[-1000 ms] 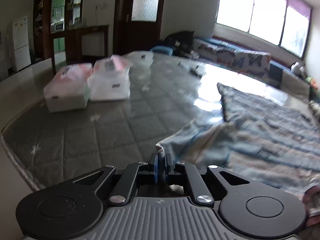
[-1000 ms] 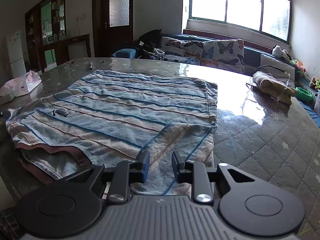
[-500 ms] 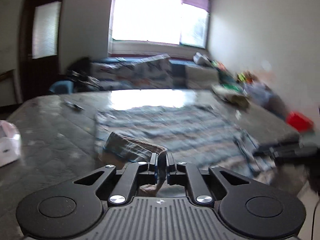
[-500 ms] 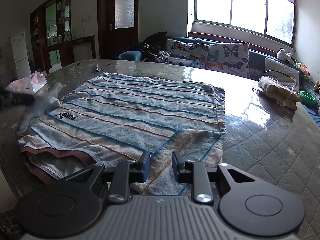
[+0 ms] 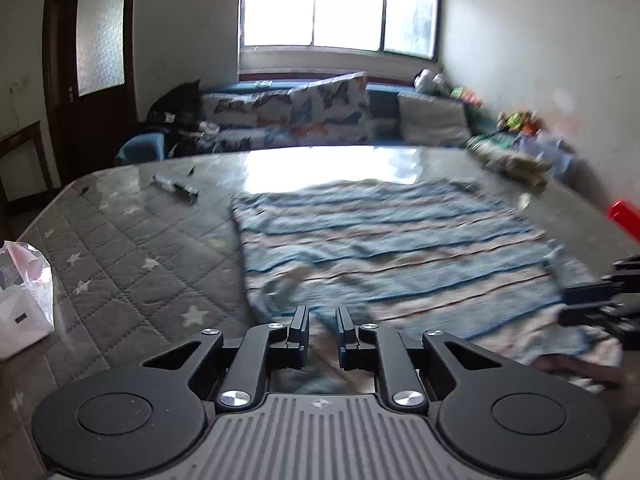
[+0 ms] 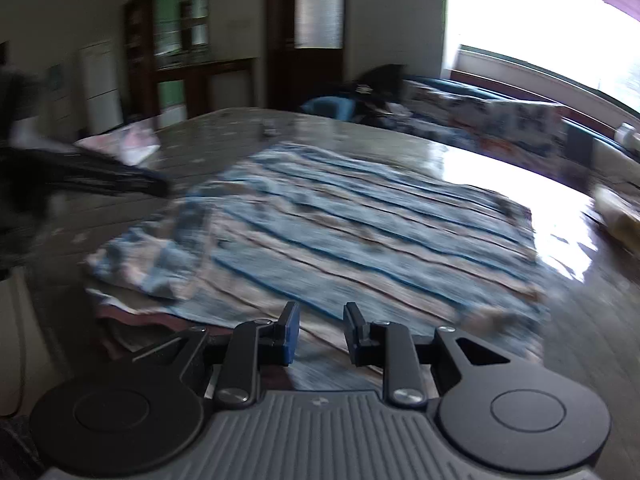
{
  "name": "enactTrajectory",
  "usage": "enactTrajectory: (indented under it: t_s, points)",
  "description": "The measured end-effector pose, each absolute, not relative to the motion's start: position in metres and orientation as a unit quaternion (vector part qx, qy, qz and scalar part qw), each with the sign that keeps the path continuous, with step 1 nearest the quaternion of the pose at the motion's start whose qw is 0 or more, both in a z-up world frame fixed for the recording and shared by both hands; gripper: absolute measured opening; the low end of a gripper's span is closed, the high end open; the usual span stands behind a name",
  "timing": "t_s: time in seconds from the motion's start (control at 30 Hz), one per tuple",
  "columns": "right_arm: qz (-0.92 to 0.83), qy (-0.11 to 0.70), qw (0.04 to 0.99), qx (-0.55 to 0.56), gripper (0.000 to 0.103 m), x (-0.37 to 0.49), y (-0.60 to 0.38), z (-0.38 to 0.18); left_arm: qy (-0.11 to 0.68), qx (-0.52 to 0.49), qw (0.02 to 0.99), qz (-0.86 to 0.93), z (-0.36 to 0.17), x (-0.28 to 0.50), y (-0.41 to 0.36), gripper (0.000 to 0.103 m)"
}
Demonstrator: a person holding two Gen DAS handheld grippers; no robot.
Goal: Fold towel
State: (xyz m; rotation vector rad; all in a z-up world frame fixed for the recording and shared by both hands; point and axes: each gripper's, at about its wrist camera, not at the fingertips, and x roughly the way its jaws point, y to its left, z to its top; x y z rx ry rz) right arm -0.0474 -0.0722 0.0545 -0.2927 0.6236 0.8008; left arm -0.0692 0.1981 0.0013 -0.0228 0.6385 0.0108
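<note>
The left hand-held gripper [image 5: 322, 330] was matte black, with two round discs, silver screw heads on its linkage arms, a grey ribbed housing bearing a small cross mark, and blue-edged pads. The right hand-held gripper [image 6: 320, 332] matched it: black linkages, silver screws, grey ribbed housing, blue pads [image 6: 290, 334].

a home's living room: a sofa [image 5: 304, 120] with butterfly-print cushions [image 5: 332, 100] runs under a wide window [image 5: 336, 4], a dark wooden door [image 5: 90, 68] stands at the left, and a white fridge [image 6: 100, 84] and glass-fronted cabinet [image 6: 180, 28] show beyond the quilted tabletop [image 5: 132, 240].
</note>
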Motion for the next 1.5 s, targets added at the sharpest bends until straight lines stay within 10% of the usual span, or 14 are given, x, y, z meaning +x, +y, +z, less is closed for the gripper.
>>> enactTrajectory:
  t_s: [1.03, 1.5]
  points:
    - [0.512, 0.291, 0.784, -0.196, 0.024, -0.085, 0.011, 0.041, 0.327, 0.051, 0.942, -0.051, -0.018, -0.061, 0.174, 0.017]
    - [0.361, 0.318, 0.855, -0.196, 0.025, -0.091, -0.112, 0.055, 0.296, 0.162, 0.917, -0.214, -0.009, -0.173, 0.132, 0.041]
